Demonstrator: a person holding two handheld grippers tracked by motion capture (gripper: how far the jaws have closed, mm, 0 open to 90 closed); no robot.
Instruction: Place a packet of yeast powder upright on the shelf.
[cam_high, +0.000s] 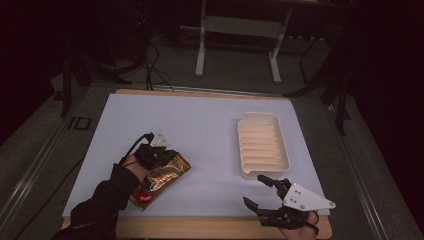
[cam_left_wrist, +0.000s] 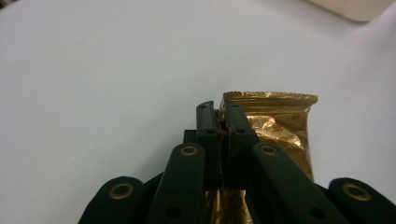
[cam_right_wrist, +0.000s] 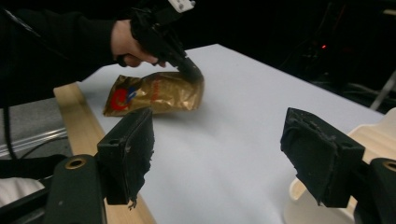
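Dark floor and table legs ring a white tabletop (cam_high: 200, 130) in the high view. One gold snack packet (cam_high: 161, 180) lies at its near left, long axis running from the near edge up toward the one cream ridged tray (cam_high: 263, 145) at right. The left gripper (cam_high: 159, 156) sits on the packet's far end, plainly the nearer hand; the right gripper (cam_high: 260, 191) hovers spread wide, below the tray.

Left gripper view: the jaws are pinched together on the packet's crimped edge (cam_left_wrist: 268, 99).

Right gripper view: the jaws gape with nothing between them, and the packet (cam_right_wrist: 154, 93) lies ahead to their left.
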